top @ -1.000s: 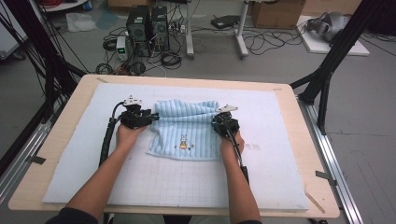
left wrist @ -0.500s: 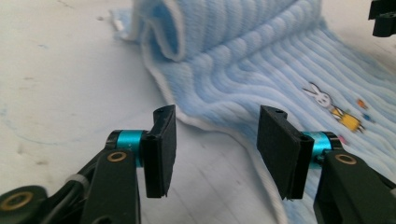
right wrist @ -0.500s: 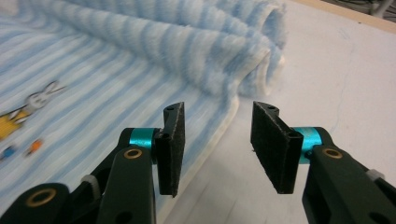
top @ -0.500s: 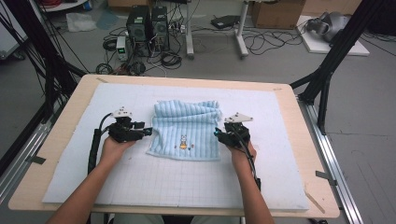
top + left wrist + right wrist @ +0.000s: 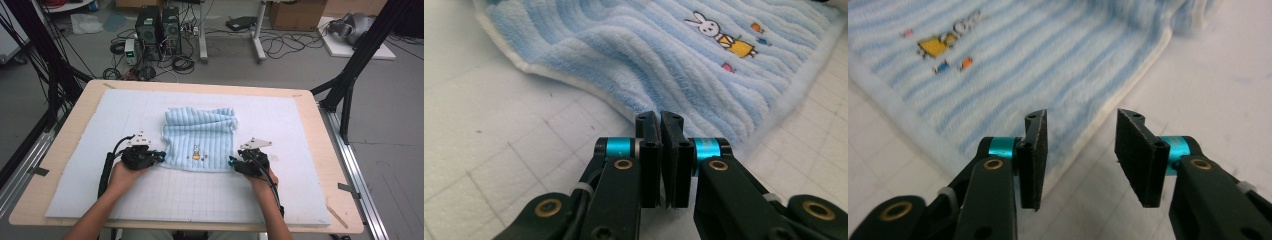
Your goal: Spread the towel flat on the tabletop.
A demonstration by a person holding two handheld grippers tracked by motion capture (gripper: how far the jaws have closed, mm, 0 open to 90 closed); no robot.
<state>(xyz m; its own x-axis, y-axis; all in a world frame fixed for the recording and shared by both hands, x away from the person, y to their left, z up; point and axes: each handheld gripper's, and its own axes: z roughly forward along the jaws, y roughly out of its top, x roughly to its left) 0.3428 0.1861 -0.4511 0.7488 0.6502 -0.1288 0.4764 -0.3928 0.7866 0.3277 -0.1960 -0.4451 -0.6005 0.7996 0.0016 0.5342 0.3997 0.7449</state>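
In the high view, two forearms are seen coming in from 6 o'clock, each hand wrapped around a gripper on the white mat. The left gripper is held at about 8 o'clock from the mat's centre, the right gripper at about 4 o'clock, and both are pointed inward at the near corners of the towel between them.

In the left gripper view, the left gripper is seen with its jaws brought together, pad against pad; they have just been closing. No cloth is seen between them: the towel is laid just beyond the tips, its white hem running from 10 o'clock down to 4 o'clock. A rabbit picture is stitched on the towel at about 1 o'clock.

In the right gripper view, the right gripper is seen with its jaws apart; they have just been closing a little. Bare mat and the towel's hem are seen through the gap, and nothing is pressed by the pads. The towel is spread from 9 o'clock to 1 o'clock ahead of the jaws.

Farther off in the high view, the towel's far edge is bunched into a fold at 12 o'clock. Beyond the table, computer boxes and cables are stood on the floor.
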